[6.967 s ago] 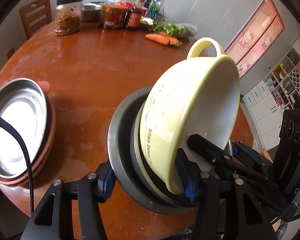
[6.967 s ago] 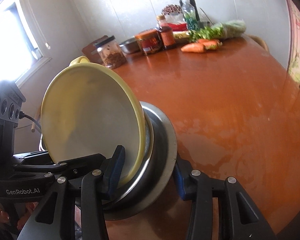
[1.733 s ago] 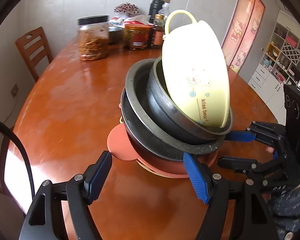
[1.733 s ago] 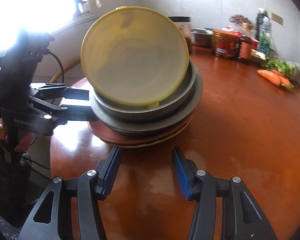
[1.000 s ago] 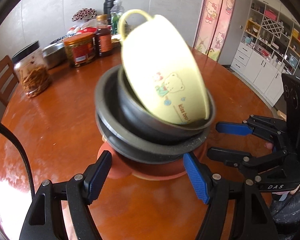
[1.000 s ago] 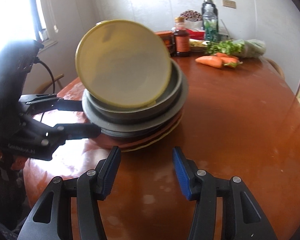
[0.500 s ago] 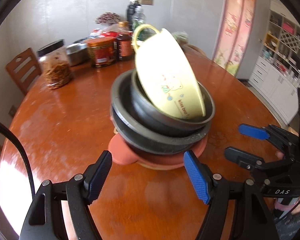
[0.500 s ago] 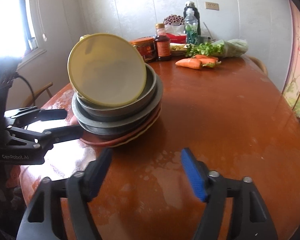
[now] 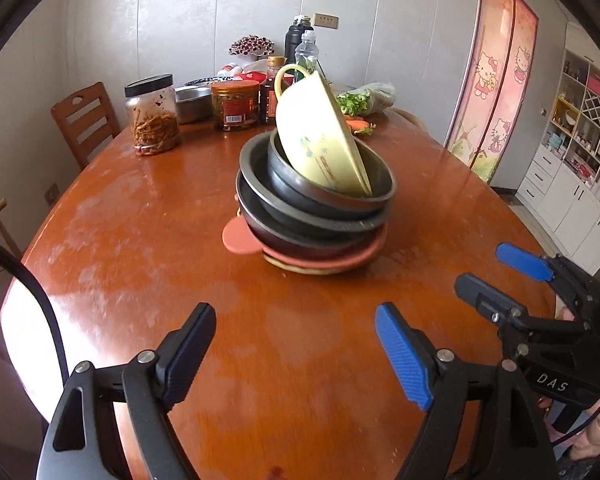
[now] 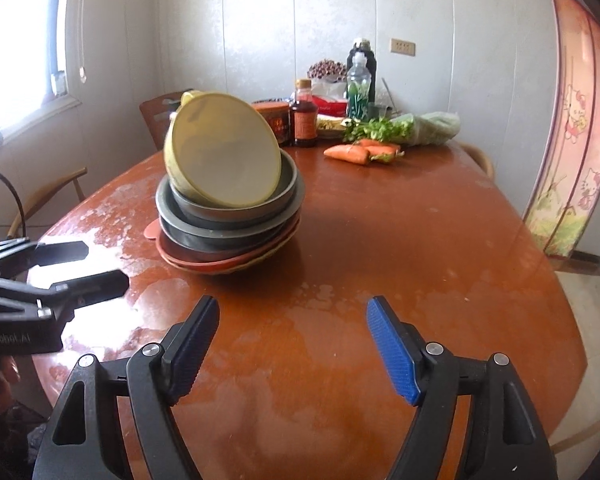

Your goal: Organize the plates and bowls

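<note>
A stack of dishes stands mid-table: a yellow bowl (image 9: 320,148) with a loop handle leans tilted inside a dark metal bowl (image 9: 340,196), on a wider metal dish (image 9: 260,192), on a red plate (image 9: 240,238). The stack also shows in the right wrist view, with the yellow bowl (image 10: 224,152) on top and the red plate (image 10: 220,264) at the bottom. My left gripper (image 9: 296,344) is open and empty, well short of the stack. My right gripper (image 10: 292,336) is open and empty too; it also shows in the left wrist view (image 9: 496,276).
The round wooden table (image 9: 140,240) carries jars (image 9: 152,114), bottles (image 10: 304,118), a metal bowl (image 9: 192,102), greens (image 10: 404,128) and carrots (image 10: 348,154) at its far side. A wooden chair (image 9: 84,120) stands at the far left. Cabinets (image 9: 572,152) are at the right.
Both grippers have pulled back from the stack and stand further from it. The stack rests on the table with the yellow bowl still tilted on top.
</note>
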A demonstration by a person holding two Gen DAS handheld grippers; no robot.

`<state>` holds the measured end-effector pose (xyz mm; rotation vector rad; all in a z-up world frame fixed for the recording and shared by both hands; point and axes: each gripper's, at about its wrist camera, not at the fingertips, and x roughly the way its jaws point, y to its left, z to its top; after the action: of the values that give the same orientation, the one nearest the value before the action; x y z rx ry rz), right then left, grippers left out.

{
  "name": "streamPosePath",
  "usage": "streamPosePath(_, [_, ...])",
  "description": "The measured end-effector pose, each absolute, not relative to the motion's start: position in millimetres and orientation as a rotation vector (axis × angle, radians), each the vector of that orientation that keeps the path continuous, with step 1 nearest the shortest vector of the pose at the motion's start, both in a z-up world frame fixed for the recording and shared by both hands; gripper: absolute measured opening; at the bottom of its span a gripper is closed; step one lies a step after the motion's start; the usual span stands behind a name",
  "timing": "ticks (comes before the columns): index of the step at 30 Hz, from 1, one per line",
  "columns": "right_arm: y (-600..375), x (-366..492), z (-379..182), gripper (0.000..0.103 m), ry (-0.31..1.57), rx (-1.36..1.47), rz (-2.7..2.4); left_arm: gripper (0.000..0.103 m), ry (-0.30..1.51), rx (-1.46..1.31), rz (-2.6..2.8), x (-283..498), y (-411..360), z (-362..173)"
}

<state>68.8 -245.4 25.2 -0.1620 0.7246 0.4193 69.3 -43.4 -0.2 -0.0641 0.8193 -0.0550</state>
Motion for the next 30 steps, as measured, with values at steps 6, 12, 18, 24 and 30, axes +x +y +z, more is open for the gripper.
streamPosePath(6, [-251.1, 46.5, 28.4, 0.079, 0.706, -0.117, 0.431, 0.087, 0.797, -0.075, 0.013, 44.9, -51.5, -3.0])
streamPosePath(12, [-251.8, 36.7, 27.3, 0.080, 0.707, -0.096, 0.440, 0.088, 0.830, -0.074, 0.035, 41.1, -54.5, -11.4])
streamPosePath(18, [-253.9, 35.6, 22.7, 0.080, 0.712, -0.097, 0.421, 0.088, 0.853, -0.068, 0.045, 41.6, -55.6, -19.2])
streamPosePath(24, [-259.8, 29.9, 17.6, 0.080, 0.690, -0.096, 0.350, 0.088, 0.857, -0.070, 0.058, 40.7, -53.9, -24.0])
streamPosePath(30, [-260.1, 29.8, 12.4, 0.080, 0.696, -0.093, 0.335, 0.088, 0.841, -0.067, 0.081, 36.4, -51.6, -23.7])
